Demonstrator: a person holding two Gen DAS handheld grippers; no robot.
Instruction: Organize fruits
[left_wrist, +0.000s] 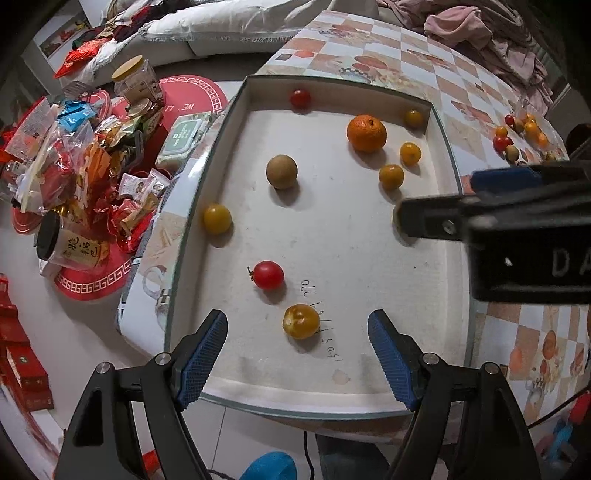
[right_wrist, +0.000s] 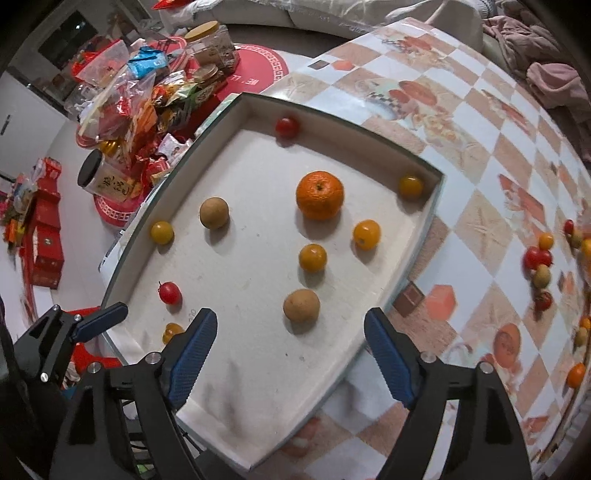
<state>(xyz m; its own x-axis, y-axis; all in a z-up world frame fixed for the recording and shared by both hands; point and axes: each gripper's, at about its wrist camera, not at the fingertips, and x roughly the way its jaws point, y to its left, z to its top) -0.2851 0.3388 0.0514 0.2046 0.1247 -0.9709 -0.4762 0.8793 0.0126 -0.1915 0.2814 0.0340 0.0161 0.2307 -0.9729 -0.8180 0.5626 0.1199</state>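
Observation:
A shallow white tray (left_wrist: 332, 391) (right_wrist: 258, 424) on the table holds an orange (left_wrist: 366, 133) (right_wrist: 320, 195), red and yellow cherry tomatoes and brown round fruits. My left gripper (left_wrist: 297, 354) is open and empty over the tray's near edge, with a yellow tomato (left_wrist: 300, 321) between its fingers and a red tomato (left_wrist: 268, 274) just beyond. My right gripper (right_wrist: 291, 354) is open and empty, with a brown fruit (right_wrist: 301, 305) lying on the tray between its fingertips. The right gripper also shows in the left wrist view (left_wrist: 461, 199), hiding that fruit.
More loose fruits (right_wrist: 541, 266) (left_wrist: 517, 136) lie on the checkered tablecloth (right_wrist: 480, 155) to the right of the tray. A cluttered side table with snack bags and jars (left_wrist: 74, 166) stands to the left. Clothes (left_wrist: 480, 33) are piled at the back.

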